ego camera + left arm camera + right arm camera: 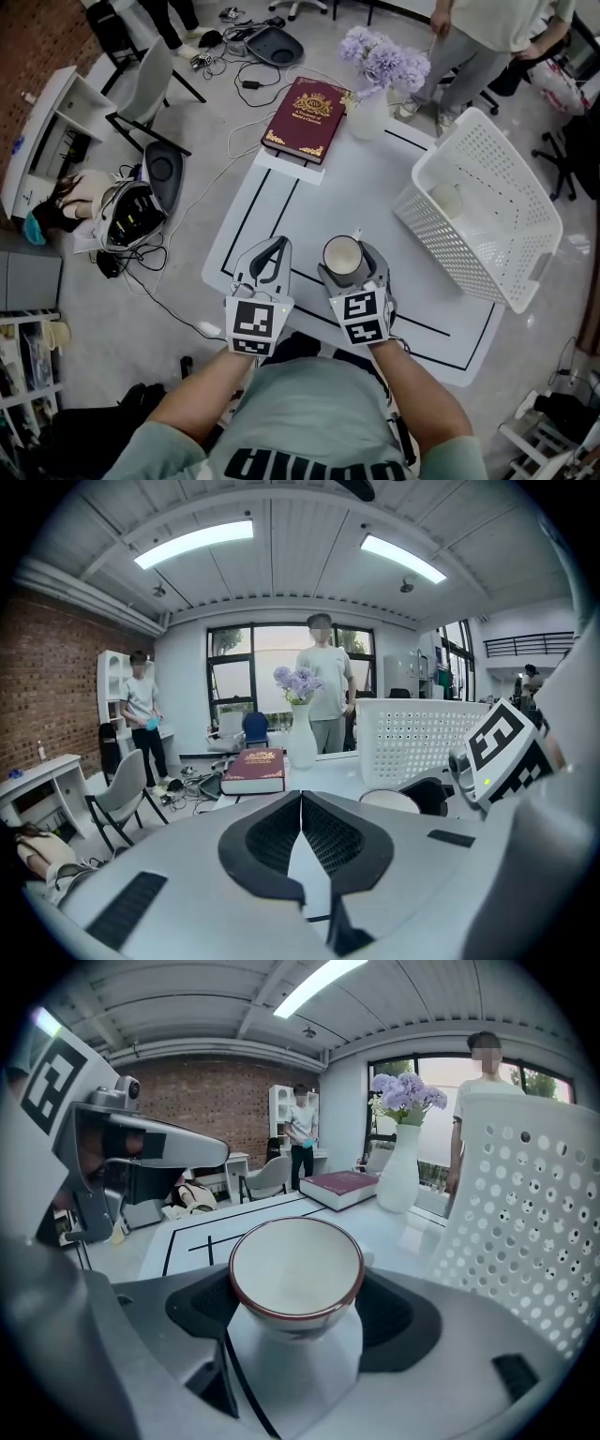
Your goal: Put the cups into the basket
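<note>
Where cables (246, 77) sprawl — table (366, 187) bears basket (502, 234).

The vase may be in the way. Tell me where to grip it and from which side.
Probably grip the white vase across its narrow neck, just below the flowers, coming level from the near side: it stands upright, the blooms block the top, and the red book crowds its left.

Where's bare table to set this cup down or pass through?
Bare table runs from the book and vase down to the left tongs and held cup, bounded right by the basket. Crowded: far edge, and the right side.
</note>
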A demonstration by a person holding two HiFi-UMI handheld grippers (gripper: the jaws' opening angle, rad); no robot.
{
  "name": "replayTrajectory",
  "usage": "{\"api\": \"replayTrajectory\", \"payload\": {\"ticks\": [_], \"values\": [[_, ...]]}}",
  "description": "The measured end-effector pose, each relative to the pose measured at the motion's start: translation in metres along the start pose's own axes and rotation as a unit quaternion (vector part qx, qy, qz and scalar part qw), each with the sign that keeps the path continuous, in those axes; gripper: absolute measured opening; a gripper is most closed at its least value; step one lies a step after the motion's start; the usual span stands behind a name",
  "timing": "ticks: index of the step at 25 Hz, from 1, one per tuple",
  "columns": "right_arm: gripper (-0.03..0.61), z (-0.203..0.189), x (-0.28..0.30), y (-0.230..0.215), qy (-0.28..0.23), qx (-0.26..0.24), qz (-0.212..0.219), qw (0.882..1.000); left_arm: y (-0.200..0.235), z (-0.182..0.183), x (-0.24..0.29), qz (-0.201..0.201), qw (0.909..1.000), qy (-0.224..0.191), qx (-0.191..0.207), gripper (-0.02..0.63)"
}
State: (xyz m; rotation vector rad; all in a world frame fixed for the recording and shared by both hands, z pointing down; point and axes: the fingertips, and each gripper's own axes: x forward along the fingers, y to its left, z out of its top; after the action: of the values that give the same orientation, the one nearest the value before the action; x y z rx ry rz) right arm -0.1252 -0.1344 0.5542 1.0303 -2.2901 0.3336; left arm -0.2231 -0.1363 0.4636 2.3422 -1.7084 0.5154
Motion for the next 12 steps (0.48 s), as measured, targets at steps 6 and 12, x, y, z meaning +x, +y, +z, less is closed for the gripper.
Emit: {"api": "replayTrajectory", "payload": {"ticks": [6, 12], "values": [[0.376, -0.001, -0.010, 0.002, -0.003, 0.008, 0.012, 1.000, -0.002, 0.002, -0.002, 0.002, 1.0000, -0.002, 0.000, 0.006], [0.376, 0.014, -0.027, 0.003, -0.024, 0.011, 0.022, 0.999, -0.008, 0.004, -0.002, 0.002, 1.0000, -0.003, -0.001, 0.006]]}}
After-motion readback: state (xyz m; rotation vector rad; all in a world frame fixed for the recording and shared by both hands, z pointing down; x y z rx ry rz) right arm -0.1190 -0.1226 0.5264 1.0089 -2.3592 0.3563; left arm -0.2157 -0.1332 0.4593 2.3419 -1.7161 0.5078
